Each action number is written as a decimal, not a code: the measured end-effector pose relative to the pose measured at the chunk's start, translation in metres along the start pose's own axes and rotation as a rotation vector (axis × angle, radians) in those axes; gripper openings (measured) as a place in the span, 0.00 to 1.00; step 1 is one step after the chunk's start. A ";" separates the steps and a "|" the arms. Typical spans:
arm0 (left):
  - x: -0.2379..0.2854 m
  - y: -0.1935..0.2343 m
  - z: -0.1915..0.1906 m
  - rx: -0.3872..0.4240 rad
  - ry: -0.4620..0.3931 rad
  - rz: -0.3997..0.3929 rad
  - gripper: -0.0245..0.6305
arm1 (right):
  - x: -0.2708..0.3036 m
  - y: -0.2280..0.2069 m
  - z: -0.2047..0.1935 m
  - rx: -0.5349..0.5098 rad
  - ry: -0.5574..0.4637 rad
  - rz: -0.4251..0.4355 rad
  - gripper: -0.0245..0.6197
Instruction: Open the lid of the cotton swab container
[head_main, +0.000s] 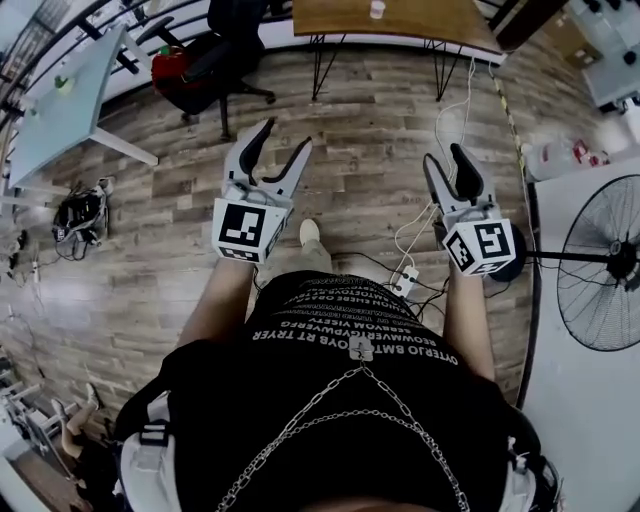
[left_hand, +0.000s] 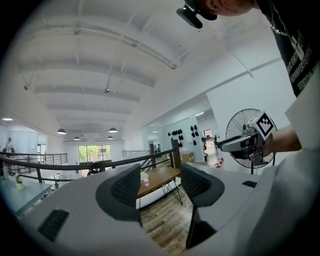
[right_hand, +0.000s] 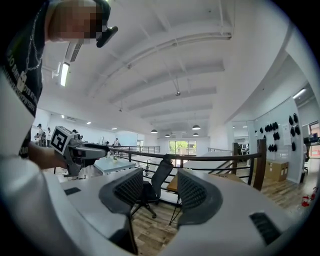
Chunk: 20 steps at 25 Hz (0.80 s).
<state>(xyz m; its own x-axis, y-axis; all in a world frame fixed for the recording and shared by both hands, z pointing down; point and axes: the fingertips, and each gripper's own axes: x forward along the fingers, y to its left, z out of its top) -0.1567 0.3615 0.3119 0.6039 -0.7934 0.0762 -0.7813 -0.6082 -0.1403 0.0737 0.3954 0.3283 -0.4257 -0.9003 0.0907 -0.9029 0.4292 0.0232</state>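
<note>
Evidently nothing is gripped: the left gripper (head_main: 285, 136) and the right gripper (head_main: 444, 155) are held over the wooden floor (head_main: 360, 120) with jaws wide apart and empty, and no cotton swab container is seen, so it should first be located and approached squarely.

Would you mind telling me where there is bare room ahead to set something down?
The wooden table is bare but for a cup. The floor between office chair and table legs is free. Cables and a fan crowd the right.
</note>
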 end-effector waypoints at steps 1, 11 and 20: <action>0.009 0.007 0.000 -0.005 -0.004 -0.006 0.42 | 0.010 -0.003 0.001 -0.005 -0.001 0.002 0.35; 0.084 0.082 0.001 0.009 -0.017 -0.024 0.42 | 0.095 -0.035 0.024 0.045 -0.031 -0.021 0.35; 0.124 0.131 0.004 0.069 -0.046 -0.067 0.42 | 0.149 -0.029 0.034 0.006 -0.014 -0.075 0.35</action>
<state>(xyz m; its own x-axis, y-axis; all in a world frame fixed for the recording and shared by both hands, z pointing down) -0.1832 0.1836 0.2990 0.6623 -0.7480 0.0428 -0.7270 -0.6555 -0.2045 0.0343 0.2468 0.3068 -0.3574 -0.9309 0.0754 -0.9326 0.3600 0.0239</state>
